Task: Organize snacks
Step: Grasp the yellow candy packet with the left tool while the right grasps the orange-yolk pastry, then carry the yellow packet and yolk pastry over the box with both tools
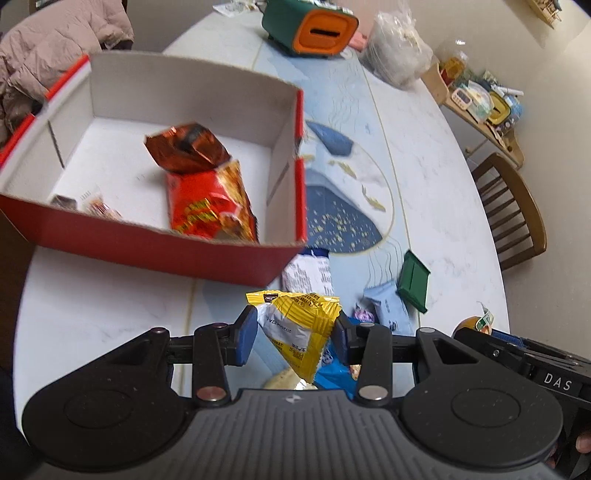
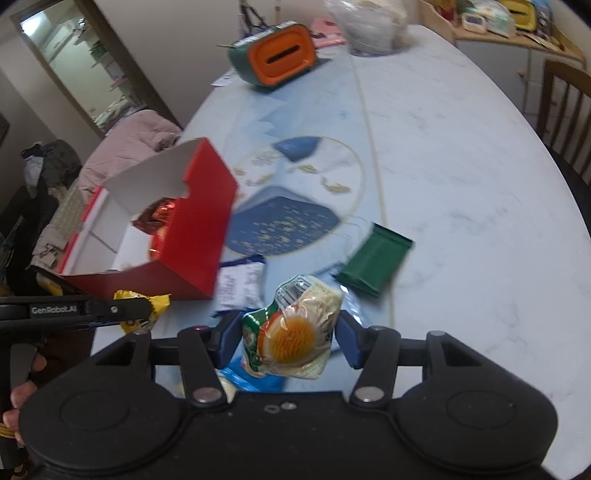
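My left gripper (image 1: 295, 338) is shut on a yellow and white snack packet (image 1: 299, 332), held above the table just in front of the red cardboard box (image 1: 147, 254). The box holds a red snack bag (image 1: 210, 203), a shiny red-brown wrapper (image 1: 184, 147) and small packets (image 1: 96, 205). My right gripper (image 2: 286, 338) is shut on a clear packet with an orange and green label (image 2: 299, 332), held above the table right of the box (image 2: 192, 236). A green packet (image 2: 373, 258), a white packet (image 2: 240, 284) and blue packets (image 1: 388, 306) lie on the table.
A green and orange tissue holder (image 1: 314, 29) and a clear plastic bag (image 1: 399, 48) stand at the far end of the marble table (image 1: 443, 206). A wooden chair (image 1: 509, 214) and a cluttered shelf (image 1: 480, 99) are at the right. A pink jacket (image 1: 55, 44) lies beyond the box.
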`<state>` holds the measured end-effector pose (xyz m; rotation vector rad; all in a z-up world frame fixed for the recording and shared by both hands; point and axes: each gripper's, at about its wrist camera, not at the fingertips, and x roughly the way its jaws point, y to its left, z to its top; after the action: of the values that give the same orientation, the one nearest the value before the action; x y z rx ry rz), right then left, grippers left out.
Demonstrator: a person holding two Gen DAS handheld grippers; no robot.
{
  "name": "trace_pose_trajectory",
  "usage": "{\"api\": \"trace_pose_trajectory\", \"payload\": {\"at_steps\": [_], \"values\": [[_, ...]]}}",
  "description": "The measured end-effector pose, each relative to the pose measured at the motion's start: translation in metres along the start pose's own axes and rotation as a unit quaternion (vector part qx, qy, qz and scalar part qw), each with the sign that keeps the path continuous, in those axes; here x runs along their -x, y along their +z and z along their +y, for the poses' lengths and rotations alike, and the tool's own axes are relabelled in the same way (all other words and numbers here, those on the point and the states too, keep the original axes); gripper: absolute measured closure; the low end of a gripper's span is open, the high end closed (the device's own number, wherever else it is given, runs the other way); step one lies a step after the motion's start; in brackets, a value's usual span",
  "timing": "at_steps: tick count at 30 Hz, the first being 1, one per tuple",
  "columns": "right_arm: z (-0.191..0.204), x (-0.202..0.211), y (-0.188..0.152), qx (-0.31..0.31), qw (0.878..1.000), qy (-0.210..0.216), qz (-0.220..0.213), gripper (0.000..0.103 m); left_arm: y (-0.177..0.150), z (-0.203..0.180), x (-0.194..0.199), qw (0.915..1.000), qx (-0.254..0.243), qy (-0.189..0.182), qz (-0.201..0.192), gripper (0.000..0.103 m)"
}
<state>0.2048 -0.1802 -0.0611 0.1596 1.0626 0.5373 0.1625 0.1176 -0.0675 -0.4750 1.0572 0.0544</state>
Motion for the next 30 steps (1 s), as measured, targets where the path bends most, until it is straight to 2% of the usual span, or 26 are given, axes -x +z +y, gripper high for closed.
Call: {"api": "trace_pose_trajectory", "payload": {"at_steps": [8,15,22,30], "values": [[0.054,-0.007,0.028,0.051,0.998,0.019,-0.017,0.049,0.022,0.029,0.027,0.9994,0.012,0.004,-0.033,0.062],[0.103,-0.03,0.047,0.097,0.995,0.026,-0.024,0.049,0.051,0.067,0.041,0.9972,0.028,0.029,-0.064,0.062],[0.149,-0.061,0.06,0.127,0.991,0.035,-0.013,0.049,0.076,0.101,0.05,0.9943,0.028,0.061,-0.083,0.062],[0.192,-0.102,0.066,0.161,0.986,0.034,0.006,0.049,0.104,0.135,0.038,0.9921,0.017,0.091,-0.085,0.062]]}}
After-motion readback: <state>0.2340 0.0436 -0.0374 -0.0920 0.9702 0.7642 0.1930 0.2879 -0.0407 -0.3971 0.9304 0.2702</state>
